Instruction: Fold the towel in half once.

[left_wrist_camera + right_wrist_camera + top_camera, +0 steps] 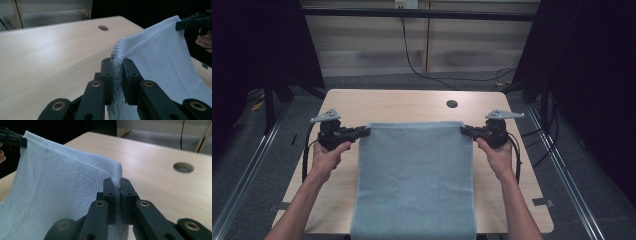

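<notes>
— Where the towel (414, 175) hangs, who's got it?
— Both tongs. Left tongs (366, 131) clenched on its top left corner, right tongs (464, 130) clenched on the top right corner; top edge pulled straight btwn them, lifted off the surface (407, 102).
— Confirmed close up?
— Yes. Left gripper view: towel's hemmed corner (117, 62) pinched btwn the two black jaws of the left tongs (117, 75). Right gripper view: same w/ the right tongs (118, 195), terry cloth (62, 192) squeezed tight btwn the jaws.
— Rest of the towel?
— Drapes toward the person, lower end goes over the near edge of the surface (bottom hem cut off by the frame).
— Anything else around?
— Round cable hole (452, 104) in the wood, beyond the towel's top edge, nearer the right tongs, apart from the cloth. Black cable (412, 60) runs down the wall behind, onto the floor. Metal rails (257, 150) flank the surface.
— Anything blocking?
— Wood beyond the towel looks bare apart from the hole.
</notes>
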Demonstrator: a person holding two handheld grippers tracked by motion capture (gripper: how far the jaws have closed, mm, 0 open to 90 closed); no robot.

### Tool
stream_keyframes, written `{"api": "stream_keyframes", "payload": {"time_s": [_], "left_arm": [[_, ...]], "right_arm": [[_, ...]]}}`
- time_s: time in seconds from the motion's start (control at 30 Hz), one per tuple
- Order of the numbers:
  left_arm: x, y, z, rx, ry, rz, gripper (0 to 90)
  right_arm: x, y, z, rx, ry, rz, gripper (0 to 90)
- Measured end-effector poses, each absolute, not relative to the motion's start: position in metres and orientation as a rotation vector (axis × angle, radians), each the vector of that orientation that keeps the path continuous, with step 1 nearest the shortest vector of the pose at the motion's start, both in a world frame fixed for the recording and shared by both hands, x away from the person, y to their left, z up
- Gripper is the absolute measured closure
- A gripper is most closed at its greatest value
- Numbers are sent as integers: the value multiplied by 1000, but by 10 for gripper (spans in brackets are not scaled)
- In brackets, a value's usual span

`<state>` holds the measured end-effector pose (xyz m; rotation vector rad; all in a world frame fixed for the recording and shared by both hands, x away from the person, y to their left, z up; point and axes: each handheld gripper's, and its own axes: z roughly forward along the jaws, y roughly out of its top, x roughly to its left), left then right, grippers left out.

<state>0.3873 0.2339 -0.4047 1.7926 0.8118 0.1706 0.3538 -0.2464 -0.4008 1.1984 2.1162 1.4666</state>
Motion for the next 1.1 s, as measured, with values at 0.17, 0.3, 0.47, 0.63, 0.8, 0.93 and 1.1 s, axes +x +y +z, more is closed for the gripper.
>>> {"api": "stream_keyframes", "payload": {"time_s": [0.17, 0.3, 0.47, 0.63, 0.8, 0.93, 1.1], "left_arm": [[395, 235, -378, 1738, 783, 197, 806], [404, 231, -364, 1723, 786, 220, 806], [417, 227, -341, 1700, 774, 235, 806], [428, 221, -318, 1682, 767, 268, 806], [445, 217, -289, 1645, 781, 302, 807], [440, 219, -280, 1632, 744, 301, 807], [416, 222, -294, 1654, 703, 280, 807]], "right_arm": [[367, -248, -371, 1156, 2077, 1496, 852], [382, -249, -352, 1151, 2061, 1478, 853], [394, -251, -335, 1144, 2032, 1487, 853], [406, -253, -317, 1138, 1989, 1504, 854], [421, -254, -288, 1120, 1932, 1528, 855], [420, -259, -276, 1105, 1894, 1575, 855], [399, -261, -285, 1071, 1941, 1575, 855]]}}
